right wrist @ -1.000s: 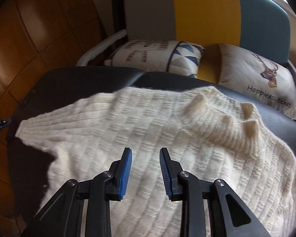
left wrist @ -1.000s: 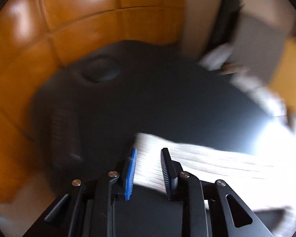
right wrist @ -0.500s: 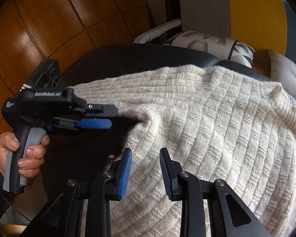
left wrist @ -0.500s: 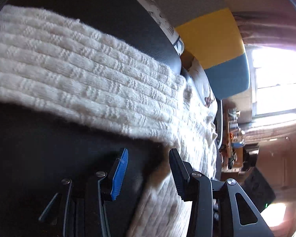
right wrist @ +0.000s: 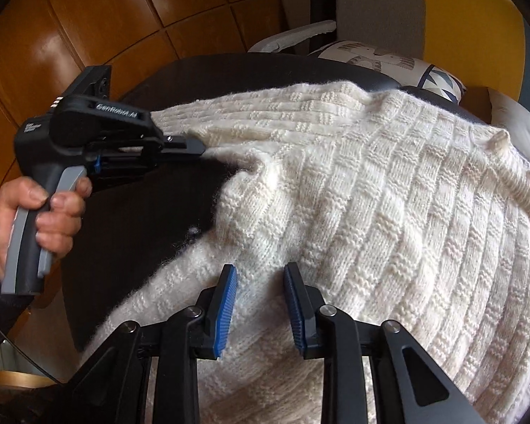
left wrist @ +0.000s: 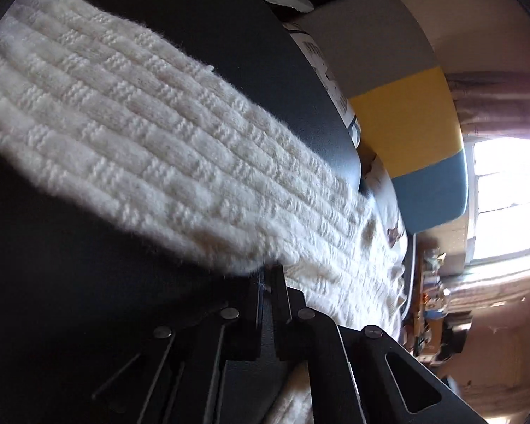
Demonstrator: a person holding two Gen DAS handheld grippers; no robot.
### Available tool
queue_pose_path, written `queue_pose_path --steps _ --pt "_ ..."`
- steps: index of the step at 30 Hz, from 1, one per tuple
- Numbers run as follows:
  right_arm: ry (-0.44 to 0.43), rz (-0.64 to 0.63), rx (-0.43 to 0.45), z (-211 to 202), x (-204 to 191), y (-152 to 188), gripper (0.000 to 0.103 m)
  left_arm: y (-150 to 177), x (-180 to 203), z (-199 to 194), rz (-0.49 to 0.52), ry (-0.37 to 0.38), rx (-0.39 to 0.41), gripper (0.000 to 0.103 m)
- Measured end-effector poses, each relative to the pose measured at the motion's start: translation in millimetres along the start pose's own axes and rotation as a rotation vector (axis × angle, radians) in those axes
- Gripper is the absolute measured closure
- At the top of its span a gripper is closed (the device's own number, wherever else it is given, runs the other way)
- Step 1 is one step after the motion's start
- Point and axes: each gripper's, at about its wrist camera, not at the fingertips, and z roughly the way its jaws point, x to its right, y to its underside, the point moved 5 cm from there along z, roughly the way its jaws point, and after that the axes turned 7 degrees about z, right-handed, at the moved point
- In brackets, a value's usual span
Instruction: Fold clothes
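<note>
Sweater (right wrist: pixel 388 212), cream and rib-knit, lies spread flat on the black bench (right wrist: pixel 130 240). Its body covers most of the bench top. One sleeve (left wrist: pixel 141 134) runs outward across the dark surface toward the bench's far edge.

Left claw (left wrist: pixel 269 272): jaws fully closed. The tips sit at the lower edge of the sleeve, close to the underarm, and appear to pinch the knit there. In the right wrist view the same claw (right wrist: pixel 198 148) points in level from the left, and a hand (right wrist: pixel 35 219) in a dark sleeve squeezes its grey trigger.

Right claw (right wrist: pixel 259 275): jaws partly open, with the blue pads apart. It is poised over the side of the sweater body below the underarm. Knit shows in the gap between the pads, but the pads do not visibly press on it.

Change from the earlier frames:
- Half a second ago the left claw stood wide open at the underarm. It is now shut.
- One second ago the left wrist view showed only wood panelling and the sleeve end. It now looks along the sleeve.
- The right claw's opening is unchanged.

Surroundings: the bench top is smooth and black. Behind it stands a seat back (right wrist: pixel 473 28) in grey, yellow and blue bands, with printed cushions (right wrist: pixel 381 60) against it. Orange-brown wood panels (right wrist: pixel 88 17) line the wall. A bright window (left wrist: pixel 505 194) shows in the left wrist view.
</note>
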Motion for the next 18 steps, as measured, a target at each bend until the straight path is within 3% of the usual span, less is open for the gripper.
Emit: queue_pose_path --steps 3,7,11,15,18 --pt "-0.038 0.019 -0.008 -3.7 6.6 -5.7 0.074 5.1 0.2 -7.6 0.035 -0.046 -0.027 0.098" --pt "-0.084 0.064 0.088 -33.4 21.3 -31.2 0.074 1.5 22.9 -33.3 0.102 0.032 -0.041 0.089" --pt "-0.008 0.129 0.175 -53.9 61.4 -65.7 0.074 -20.6 68.5 -40.5 0.258 0.055 0.029 0.075" --pt "0.105 0.205 0.195 -53.1 110.5 -89.7 0.074 -40.0 107.0 -5.9 0.397 0.045 0.002 0.074" --pt "0.145 0.258 0.175 -39.0 141.0 -96.7 0.074 -47.8 117.9 32.2 0.49 -0.032 -0.01 0.074"
